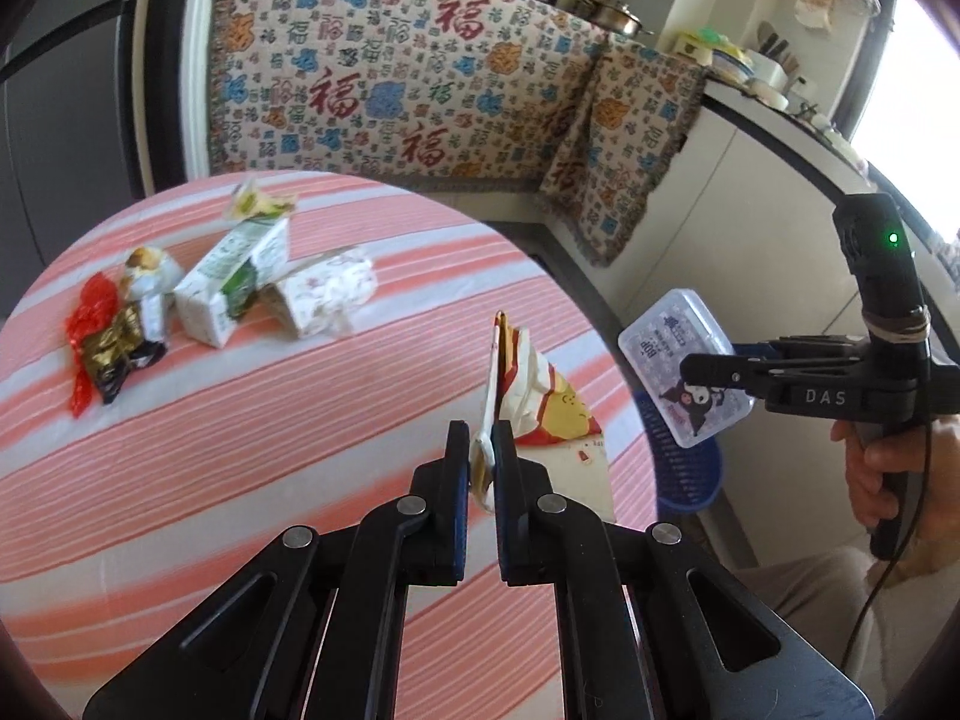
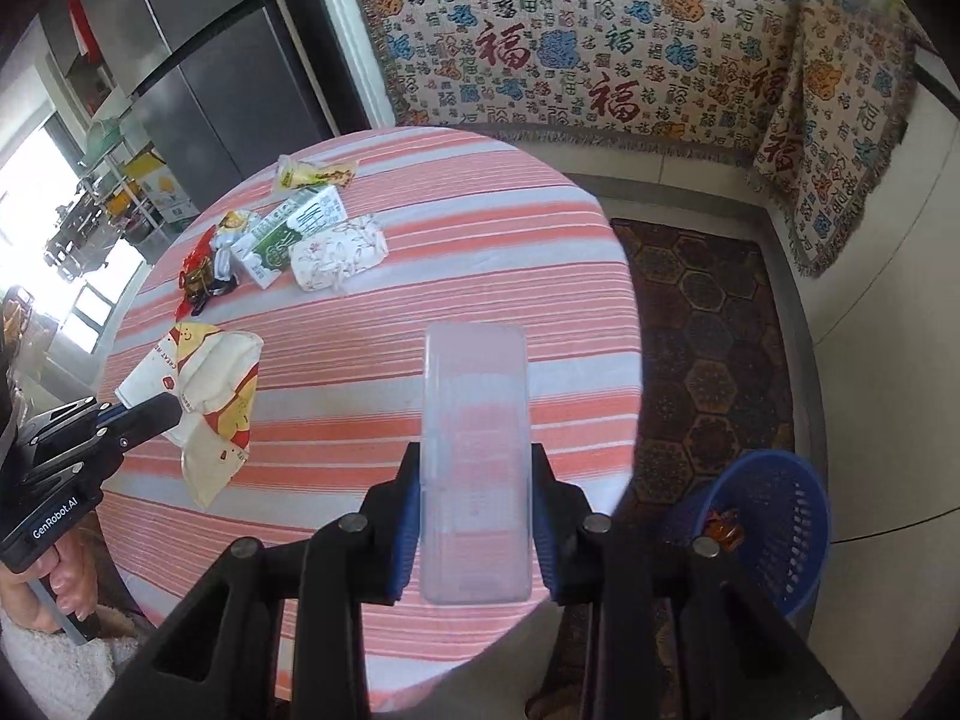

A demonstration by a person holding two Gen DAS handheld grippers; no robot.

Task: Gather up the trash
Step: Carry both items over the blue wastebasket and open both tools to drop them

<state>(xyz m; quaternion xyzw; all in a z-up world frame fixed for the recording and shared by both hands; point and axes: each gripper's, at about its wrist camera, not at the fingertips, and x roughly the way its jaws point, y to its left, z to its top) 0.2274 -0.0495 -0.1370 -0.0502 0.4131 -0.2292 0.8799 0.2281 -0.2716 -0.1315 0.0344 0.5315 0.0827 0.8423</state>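
My left gripper [image 1: 481, 441] is shut on a yellow and white snack bag [image 1: 540, 396] and holds it above the striped round table [image 1: 240, 480]. The bag also shows in the right wrist view [image 2: 219, 384], with the left gripper [image 2: 162, 411] on it. My right gripper [image 2: 474, 480] is shut on a clear plastic box [image 2: 475, 450], held over the table's near edge. In the left wrist view the box [image 1: 678, 360] with its cartoon label sits in the right gripper [image 1: 699, 369] above the blue basket [image 1: 684, 462].
A green and white carton [image 1: 231, 282], a floral tissue pack [image 1: 327, 294] and several wrappers [image 1: 111, 336] lie at the table's far left. The blue basket [image 2: 774, 528] stands on the floor at the right, something brown inside. A patterned cloth [image 2: 600, 48] covers the bench behind.
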